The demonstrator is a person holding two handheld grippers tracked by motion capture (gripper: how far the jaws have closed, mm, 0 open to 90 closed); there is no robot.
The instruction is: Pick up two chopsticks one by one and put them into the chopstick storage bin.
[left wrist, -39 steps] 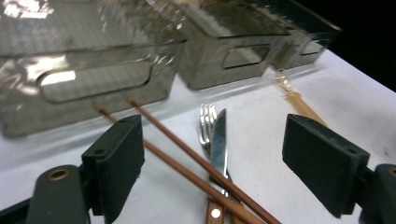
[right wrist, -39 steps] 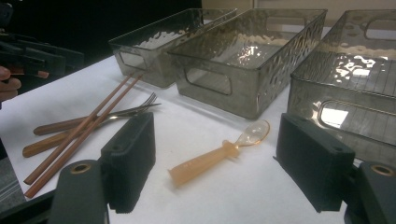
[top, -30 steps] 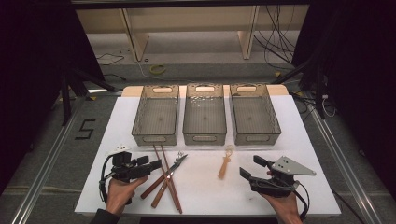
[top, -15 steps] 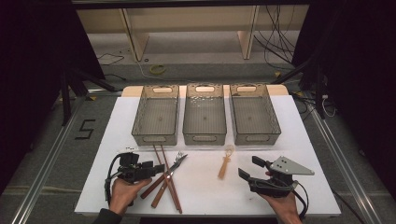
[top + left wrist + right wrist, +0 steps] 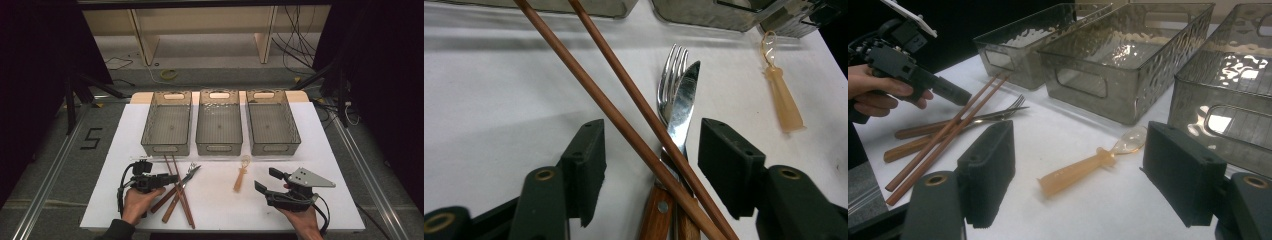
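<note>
Three bins (image 5: 218, 122) and cutlery are lying on one tabletop (image 5: 320, 150).
Two chopsticks (image 5: 624, 107), one fork (image 5: 670, 75), one knife (image 5: 684, 105) and one amber spoon (image 5: 1088, 165) are sitting before them.

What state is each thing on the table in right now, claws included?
Left claw: open, jaws just closing, astride the cutlery pile.
Right claw: open, holding nothing.
Chopsticks: lying crossed over fork and knife.
Fork: flat, under the knife.
Knife: flat, on the fork.
Amber spoon: lying alone on the table.
Three bins: upright, empty.
</note>
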